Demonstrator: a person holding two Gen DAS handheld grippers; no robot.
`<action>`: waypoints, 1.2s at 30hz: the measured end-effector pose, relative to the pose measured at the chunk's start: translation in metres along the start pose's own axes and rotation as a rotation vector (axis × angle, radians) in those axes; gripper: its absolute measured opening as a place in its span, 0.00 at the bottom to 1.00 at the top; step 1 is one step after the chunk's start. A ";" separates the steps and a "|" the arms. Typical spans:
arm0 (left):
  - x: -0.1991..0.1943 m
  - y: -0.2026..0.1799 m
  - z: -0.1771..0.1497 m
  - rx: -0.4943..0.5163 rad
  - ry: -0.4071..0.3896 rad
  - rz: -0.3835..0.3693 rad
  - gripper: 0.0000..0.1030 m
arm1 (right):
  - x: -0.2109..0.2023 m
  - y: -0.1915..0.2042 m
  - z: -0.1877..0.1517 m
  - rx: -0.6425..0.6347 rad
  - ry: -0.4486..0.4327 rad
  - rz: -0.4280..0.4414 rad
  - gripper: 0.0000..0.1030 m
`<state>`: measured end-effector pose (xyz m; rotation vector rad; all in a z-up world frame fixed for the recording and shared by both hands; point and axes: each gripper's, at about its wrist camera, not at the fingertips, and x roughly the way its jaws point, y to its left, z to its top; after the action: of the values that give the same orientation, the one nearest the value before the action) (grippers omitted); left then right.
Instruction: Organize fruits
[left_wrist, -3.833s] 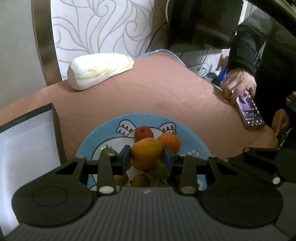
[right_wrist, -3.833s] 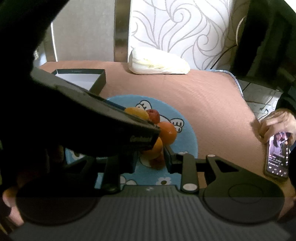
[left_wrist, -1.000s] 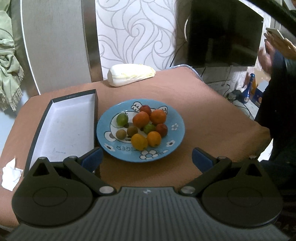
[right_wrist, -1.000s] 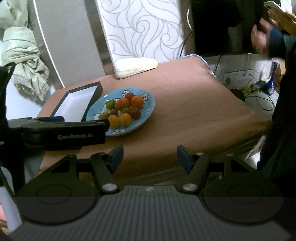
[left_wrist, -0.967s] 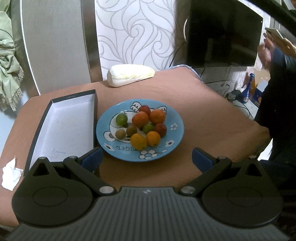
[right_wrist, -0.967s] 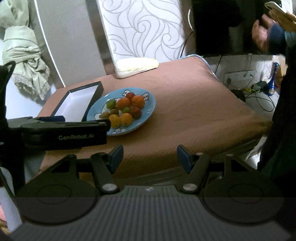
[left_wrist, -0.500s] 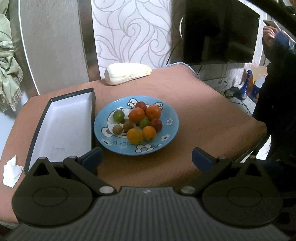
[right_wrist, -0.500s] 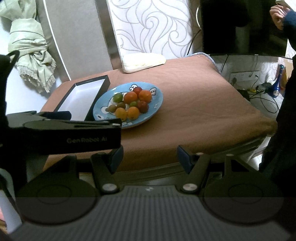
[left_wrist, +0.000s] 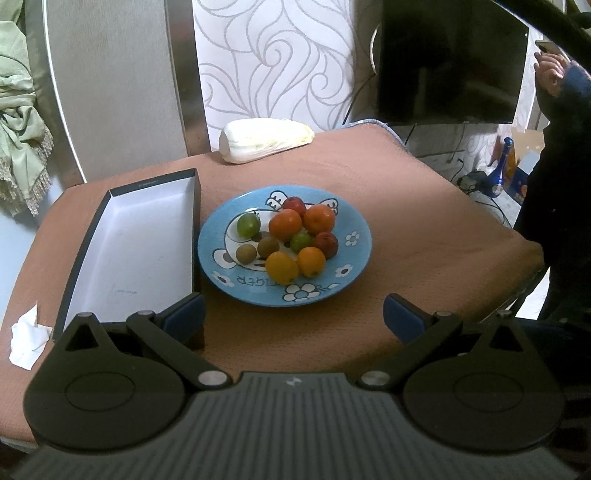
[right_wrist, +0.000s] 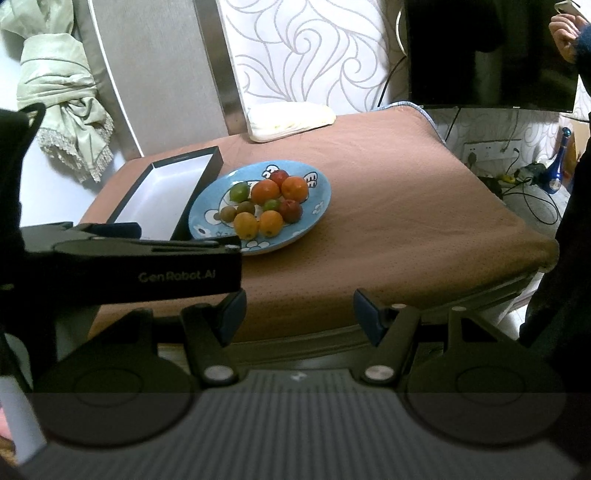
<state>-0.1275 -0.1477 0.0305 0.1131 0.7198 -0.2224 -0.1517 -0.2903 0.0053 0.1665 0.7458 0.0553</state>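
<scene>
While both tools are hanging back from the blue plate (left_wrist: 364, 236), I am judging the sorting close to done: the fruits (left_wrist: 286, 238) are lying gathered in the plate's middle, and nothing is held. The left tool (left_wrist: 293, 319) is standing with its fingers wide apart and empty, on the near side of the plate; the right tool (right_wrist: 299, 314) is likewise spread and empty, hanging farther from the plate, out past the near edge of the surface (left_wrist: 424, 206).

Relative to the plate: the open black box (left_wrist: 140, 236) is lying just beside its left rim, bare inside; the cabbage (left_wrist: 264, 138) is resting well beyond its far rim; a crumpled tissue (left_wrist: 27, 338) is lying past the box.

If any step remains, I am taking it to be a last tidy or a move of fruit toward the box. To do that well, I am planning to approach from above and centre one fruit between the pads. The near yellow one (left_wrist: 281, 266) is the easiest to reach, though it is touching an orange (left_wrist: 311, 261), so I would close gently to avoid rolling its neighbours off the rim.
</scene>
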 end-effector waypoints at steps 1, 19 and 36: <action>0.000 0.000 0.000 -0.001 0.001 -0.001 1.00 | 0.000 0.000 0.000 -0.001 0.000 0.000 0.64; 0.007 0.000 0.002 0.001 0.014 0.005 1.00 | 0.007 -0.001 0.002 -0.001 0.012 0.006 0.64; 0.008 0.000 0.002 0.002 0.015 0.004 1.00 | 0.010 -0.001 0.003 -0.010 0.015 0.016 0.64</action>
<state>-0.1205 -0.1496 0.0271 0.1184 0.7347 -0.2185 -0.1429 -0.2908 0.0006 0.1624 0.7592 0.0754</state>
